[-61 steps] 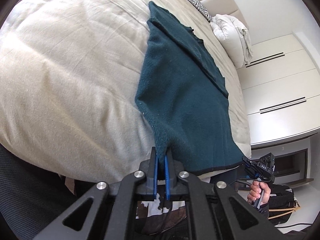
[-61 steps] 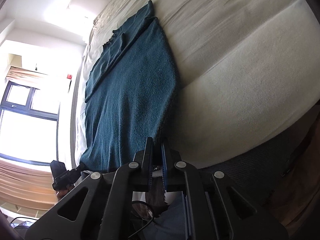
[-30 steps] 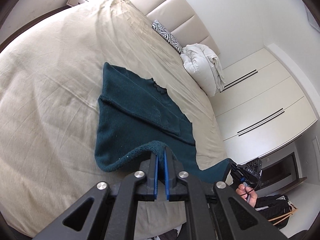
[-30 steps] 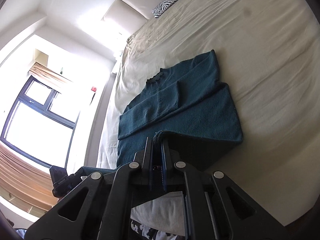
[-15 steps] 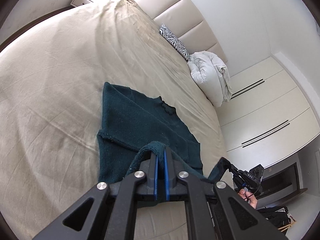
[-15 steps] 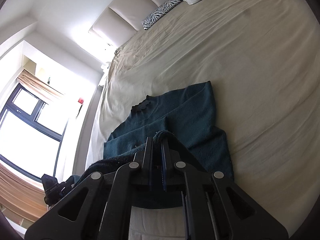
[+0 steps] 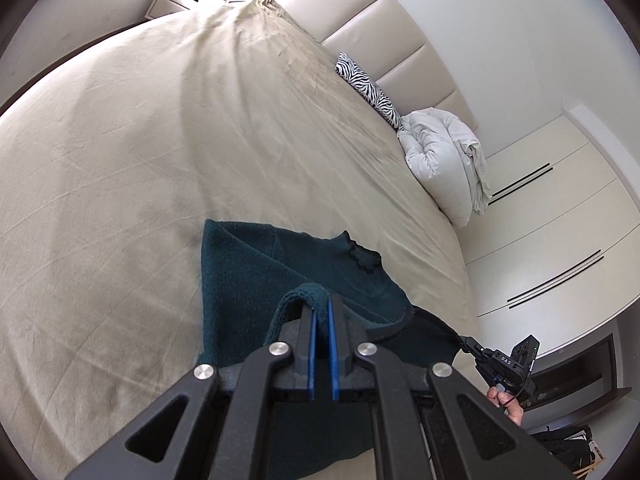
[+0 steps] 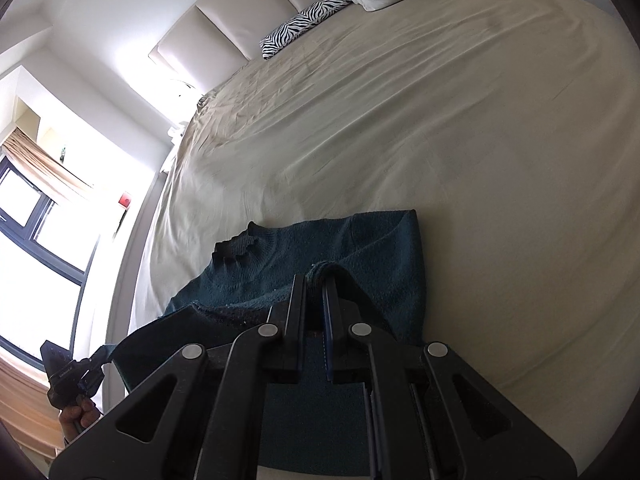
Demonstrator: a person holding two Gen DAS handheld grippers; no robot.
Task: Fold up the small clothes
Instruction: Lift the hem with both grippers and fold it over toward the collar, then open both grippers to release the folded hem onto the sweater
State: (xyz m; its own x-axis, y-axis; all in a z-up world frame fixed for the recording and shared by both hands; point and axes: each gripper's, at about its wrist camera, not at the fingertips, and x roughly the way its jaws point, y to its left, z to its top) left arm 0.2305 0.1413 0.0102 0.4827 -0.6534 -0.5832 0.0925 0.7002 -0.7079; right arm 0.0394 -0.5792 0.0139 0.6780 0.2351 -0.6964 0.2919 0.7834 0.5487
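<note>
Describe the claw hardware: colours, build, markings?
Both alike: the left claw and right claw have matte black angular linkage arms with triangular cut-outs, silver round pivot bolts, and flat blue pads inside black fingers. From the left view, the right unit's body carries white "DAS" lettering and a thin black cable.

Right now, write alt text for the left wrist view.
The left hand-held gripper is shut on the hem of a dark teal sweater, carrying it toward the collar over a beige bed. A zebra-print pillow and white duvet lie by the headboard.
</note>
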